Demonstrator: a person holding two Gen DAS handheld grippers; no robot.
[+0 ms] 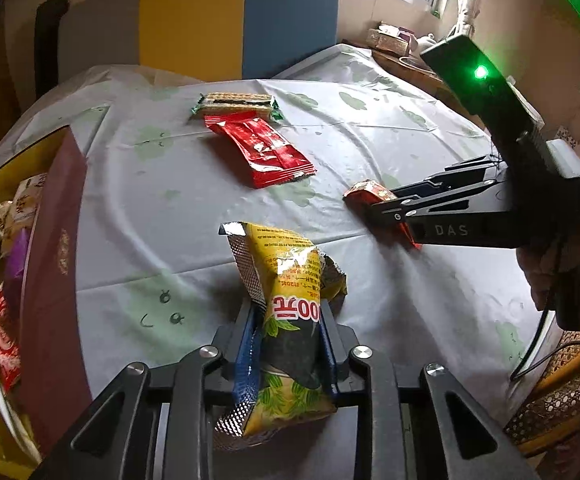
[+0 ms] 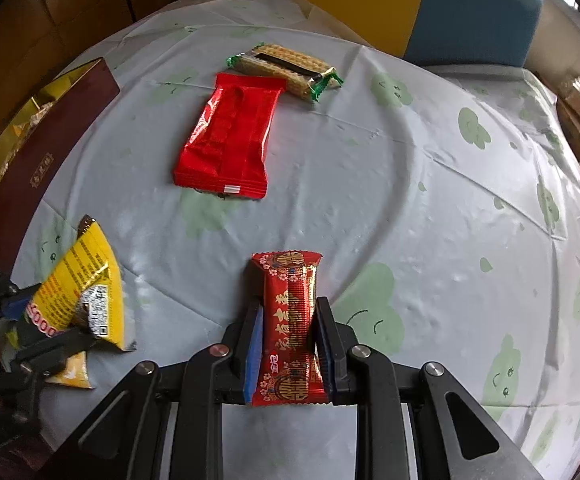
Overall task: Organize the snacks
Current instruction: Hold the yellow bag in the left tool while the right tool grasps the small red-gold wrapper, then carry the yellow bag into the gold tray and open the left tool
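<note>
- My left gripper (image 1: pixel 288 322) is clenched on a crinkled yellow foil snack packet (image 1: pixel 290 280), near the table's left side.
- My right gripper (image 2: pixel 289 330) grasps a small red-and-gold patterned wrapper (image 2: pixel 290 320).
- Farther off on the pale plastic tablecloth with green blobs (image 2: pixel 430 200) lie a flat red foil pouch (image 2: pixel 226 136) and, touching it, a green-ended cracker pack (image 2: pixel 286 70).
- At far left stands a maroon box with gold lining (image 1: pixel 56 240), snacks inside.
</note>
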